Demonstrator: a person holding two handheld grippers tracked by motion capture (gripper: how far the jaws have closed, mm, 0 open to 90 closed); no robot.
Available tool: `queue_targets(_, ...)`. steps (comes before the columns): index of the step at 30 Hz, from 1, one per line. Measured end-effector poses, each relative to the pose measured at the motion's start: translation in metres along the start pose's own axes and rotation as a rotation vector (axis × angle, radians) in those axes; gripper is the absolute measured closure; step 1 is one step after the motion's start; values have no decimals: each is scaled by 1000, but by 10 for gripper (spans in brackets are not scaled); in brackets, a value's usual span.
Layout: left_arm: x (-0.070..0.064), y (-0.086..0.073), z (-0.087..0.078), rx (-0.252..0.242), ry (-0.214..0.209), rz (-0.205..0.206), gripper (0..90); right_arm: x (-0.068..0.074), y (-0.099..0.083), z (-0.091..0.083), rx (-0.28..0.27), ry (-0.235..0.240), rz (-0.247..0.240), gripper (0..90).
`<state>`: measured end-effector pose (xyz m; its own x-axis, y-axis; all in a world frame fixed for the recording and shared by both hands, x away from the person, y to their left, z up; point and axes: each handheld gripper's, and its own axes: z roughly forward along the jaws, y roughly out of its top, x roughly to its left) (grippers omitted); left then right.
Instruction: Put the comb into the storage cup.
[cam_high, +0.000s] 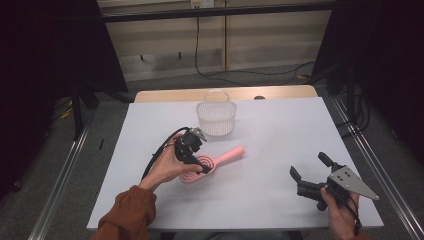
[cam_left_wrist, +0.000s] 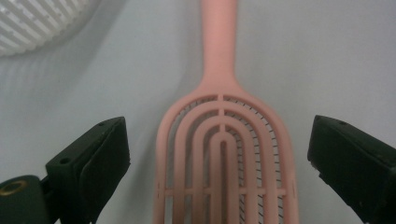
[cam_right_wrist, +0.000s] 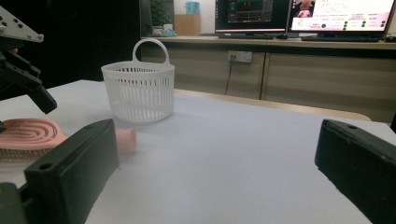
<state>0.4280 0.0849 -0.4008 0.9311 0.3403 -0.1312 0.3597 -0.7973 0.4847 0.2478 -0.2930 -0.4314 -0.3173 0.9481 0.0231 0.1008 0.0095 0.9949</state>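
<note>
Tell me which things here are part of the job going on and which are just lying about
In the job:
- pink hairbrush, flat on the table, between the open jaws of the left gripper
- white basket, upright behind it

Lying about:
- monitors on the far counter
- right gripper, open, idle near the table's right edge

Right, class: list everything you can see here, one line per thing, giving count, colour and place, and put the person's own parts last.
Vented plastic hairbrush: one, pink, lying flat mid-table, handle towards the right.
Slatted plastic basket with a loop handle: one, white, upright near the table's far edge, beyond the brush.
Table: one, white top with a wooden strip at the far edge.
Monitors: two, lit, on a counter at the back.
Left gripper: one, black, jaws open either side of the brush head.
Right gripper: one, black with a grey plate, open, at the near right, apart from everything.
Sleeve: one, rust-brown, left forearm.
</note>
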Motion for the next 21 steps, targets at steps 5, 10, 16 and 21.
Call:
queue_targets(5, -4, 2, 10, 47, 8, 24, 57, 1, 0, 0, 0, 8, -7, 0)
queue_targets(10, -4, 3, 12, 71, 13, 35, 58, 1, 0, 0, 6, 9, -10, 0)
queue_targets(16, -5, 4, 22, 108, 17, 34, 78, 1, -1, 1, 7, 12, -15, 0)
queue_targets(21, -7, 4, 27, 123, 23, 49, 96, 1, -1, 1, 10, 12, -18, 0)
